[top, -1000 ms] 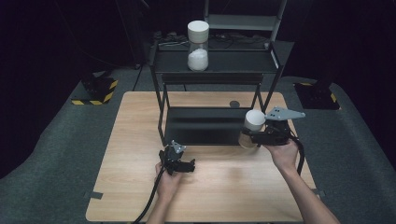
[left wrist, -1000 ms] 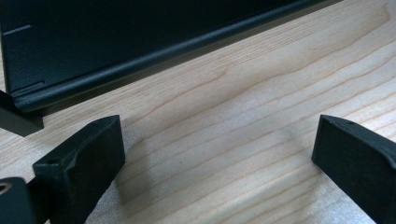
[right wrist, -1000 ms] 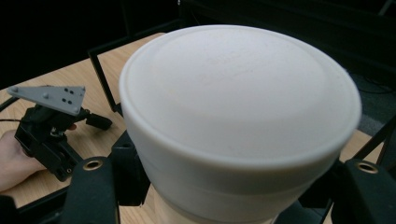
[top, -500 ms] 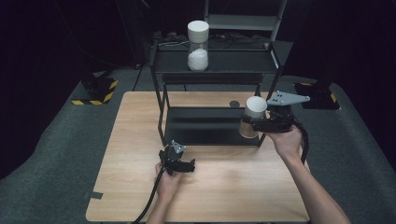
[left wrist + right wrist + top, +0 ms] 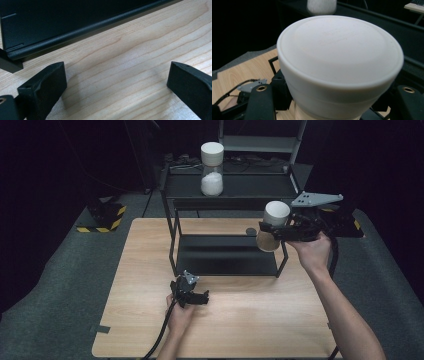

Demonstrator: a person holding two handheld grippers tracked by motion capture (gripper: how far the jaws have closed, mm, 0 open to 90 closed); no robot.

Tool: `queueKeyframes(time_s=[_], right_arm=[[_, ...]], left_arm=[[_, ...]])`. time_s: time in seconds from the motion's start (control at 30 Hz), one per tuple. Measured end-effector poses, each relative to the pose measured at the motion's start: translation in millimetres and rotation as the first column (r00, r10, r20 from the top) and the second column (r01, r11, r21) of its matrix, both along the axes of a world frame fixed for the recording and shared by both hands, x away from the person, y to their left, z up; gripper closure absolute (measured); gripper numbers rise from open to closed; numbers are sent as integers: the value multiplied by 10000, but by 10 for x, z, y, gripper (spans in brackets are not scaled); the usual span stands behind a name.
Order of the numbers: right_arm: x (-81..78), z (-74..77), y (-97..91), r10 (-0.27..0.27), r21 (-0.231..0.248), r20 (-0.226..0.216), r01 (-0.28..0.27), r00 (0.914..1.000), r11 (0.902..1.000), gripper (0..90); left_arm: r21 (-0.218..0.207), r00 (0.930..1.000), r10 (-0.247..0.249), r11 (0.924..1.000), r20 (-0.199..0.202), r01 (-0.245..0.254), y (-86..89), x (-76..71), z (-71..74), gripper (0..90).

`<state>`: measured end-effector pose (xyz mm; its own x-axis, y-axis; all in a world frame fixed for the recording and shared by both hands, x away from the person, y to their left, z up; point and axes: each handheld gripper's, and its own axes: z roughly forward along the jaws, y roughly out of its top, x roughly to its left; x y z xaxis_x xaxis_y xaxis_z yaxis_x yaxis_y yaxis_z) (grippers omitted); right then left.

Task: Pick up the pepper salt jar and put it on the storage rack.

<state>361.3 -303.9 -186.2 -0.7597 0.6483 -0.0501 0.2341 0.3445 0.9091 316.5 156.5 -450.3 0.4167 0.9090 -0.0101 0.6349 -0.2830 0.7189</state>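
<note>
A: Start at the left. What is the left gripper (image 5: 189, 292) doing?

B: It sits low over the wooden table (image 5: 130, 320), near the front middle, just in front of the black rack (image 5: 227, 255). In the left gripper view its two black jaws stand wide apart with bare wood between them, and the rack's low shelf edge (image 5: 75, 32) runs across just beyond.

A: Anything between those jaws?

B: Nothing but the table grain. A cable (image 5: 161, 340) trails from it toward the near edge.

A: Move right. What stands on the rack?

B: On the top shelf, at the far side, a clear jar with white contents (image 5: 212, 169) stands upright under a white cap. The lower shelf sits dark beneath it on the table.

A: And further right?

B: The right gripper (image 5: 272, 231) is held up in the air at the rack's right end, about level with the top shelf and nearer than it. Its jaws are clamped on a second jar (image 5: 270, 226), gripping below the cap.

A: How does that jar sit?

B: It has a white lid (image 5: 339, 52) and a tan lower part, and it leans a little. In the right gripper view the lid looms large between the two black jaws.

A: Is it touching the rack?

B: I cannot tell; from above it overlaps the rack's right front post.
</note>
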Motion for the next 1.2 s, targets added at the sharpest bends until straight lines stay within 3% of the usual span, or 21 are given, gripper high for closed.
queueKeyframes(time_s=[0.33, 0.67, 0.8, 1.2], right_arm=[[69, 315, 67, -254, 81, 135, 253, 9996, 9996, 345], [245, 610, 177, -638, 337, -69, 640, 9979, 9974, 345], [305, 697, 292, -1065, 124, -71, 1065, 9943, 9942, 344], [510, 816, 576, -2069, 188, -147, 2072, 9782, 9781, 345]], left_arm=[[7, 10000, 24, 10000, 28, -24, -5, -3, -3, 24], [7, 10000, 18, 10000, 15, -18, -4, -1, -1, 24], [14, 10000, 12, 10000, 6, -12, -4, 0, 1, 23], [29, 10000, 6, 10000, -4, -6, -5, 1, 3, 23]])
